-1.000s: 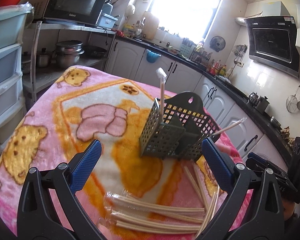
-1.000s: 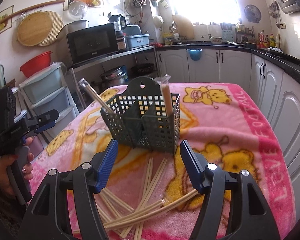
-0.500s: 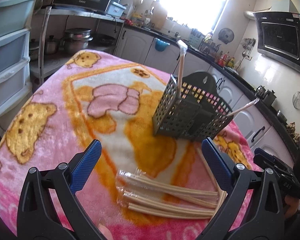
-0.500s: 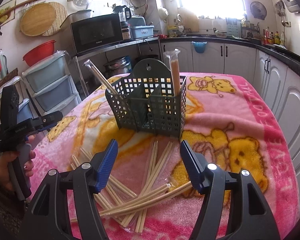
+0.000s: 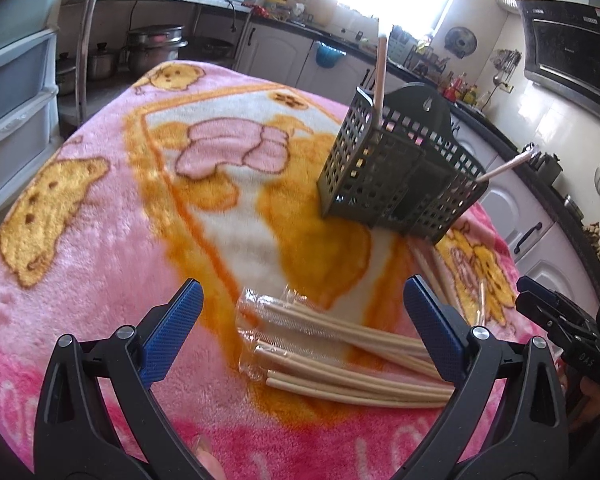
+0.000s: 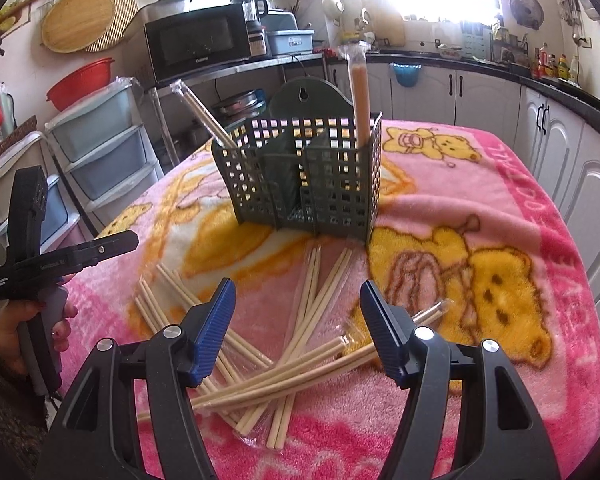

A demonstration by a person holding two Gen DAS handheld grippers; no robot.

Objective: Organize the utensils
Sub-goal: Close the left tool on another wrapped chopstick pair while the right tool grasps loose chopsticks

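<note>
Both the left gripper (image 5: 300, 320) and right gripper (image 6: 296, 316) hover empty, jaws apart, over wrapped chopsticks (image 6: 300, 344) scattered before the green caddy (image 6: 300, 176); picking one up likely comes next

I take the utensil caddy (image 6: 300, 184) as my landmark; it stands on the blanket (image 6: 480, 208) that covers the surface. In the right wrist view, one wrapped chopstick pair (image 6: 359, 96) stands upright in its right compartment and another (image 6: 204, 112) leans out of its left. The loose chopsticks (image 6: 300, 320) lie scattered on the blanket before the caddy, crossing one another. Behind the caddy to the left stands the microwave (image 6: 198, 40) on a shelf; the cabinets (image 6: 452, 88) run behind it to the right.
</note>
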